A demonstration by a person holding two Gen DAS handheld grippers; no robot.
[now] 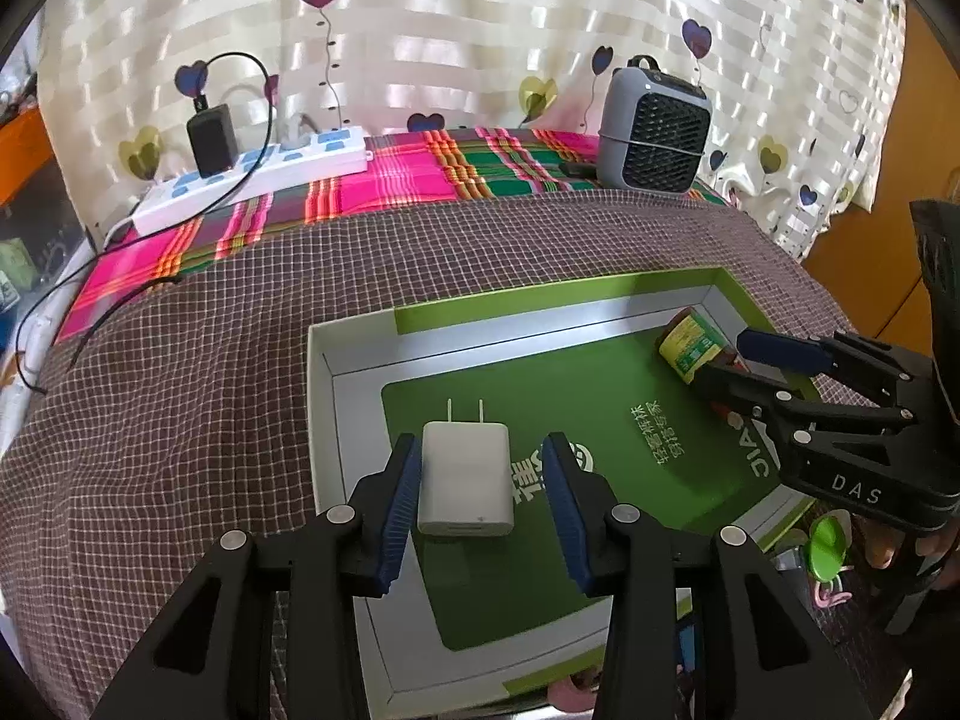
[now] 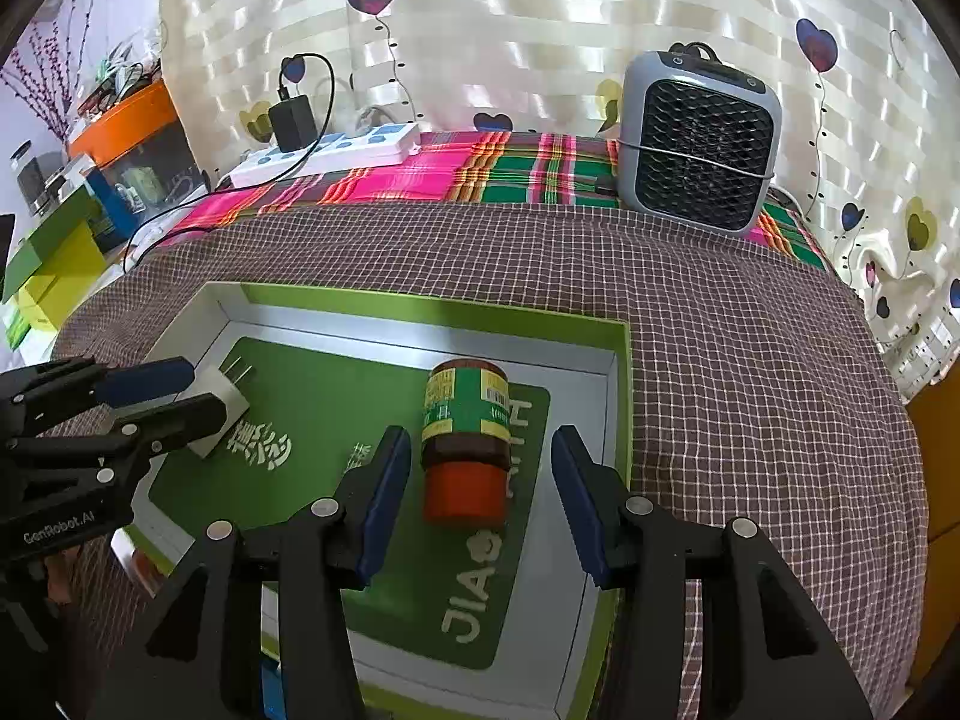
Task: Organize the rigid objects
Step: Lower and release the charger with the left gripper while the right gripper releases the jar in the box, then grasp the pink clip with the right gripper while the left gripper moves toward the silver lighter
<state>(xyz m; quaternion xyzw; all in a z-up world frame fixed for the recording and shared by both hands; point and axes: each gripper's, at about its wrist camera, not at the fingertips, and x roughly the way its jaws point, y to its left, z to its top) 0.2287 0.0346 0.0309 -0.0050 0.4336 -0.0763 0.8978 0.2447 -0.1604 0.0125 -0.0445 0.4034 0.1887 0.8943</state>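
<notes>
In the left wrist view, the left gripper (image 1: 483, 504) fills the lower centre, black arms tipped with ribbed blue pads, slanting down into the box. Its jaws stand apart around a white charger (image 1: 465, 480): a smooth rounded block lying flat, two metal prongs pointing toward the top of the frame. The left pad sits right against the charger's side; a clear gap shows at the right pad.

In the right wrist view, the right gripper (image 2: 480, 504) occupies the lower centre at the same downward slant, its jaws wide apart. Between them, touching neither pad, lies a small bottle (image 2: 467, 438) on its side: dark brown body, green and yellow label, red cap toward the bottom of the frame.

Both things rest on the glossy green printed floor of a shallow cardboard box (image 2: 618, 396) with white inner walls and green rim. The charger is at the box's left part in the right wrist view, the bottle toward its right wall.

The box sits on a brown cloth (image 1: 180, 420) with a fine white grid. Further up, a pink and green plaid cloth (image 1: 420, 171) carries a white power strip (image 1: 288, 171) with a black adapter plugged in at upper left, and a grey boxy fan (image 1: 657, 132) with a dark mesh front at upper right. Behind hangs a cream curtain (image 1: 450, 30) printed with heart balloons.
</notes>
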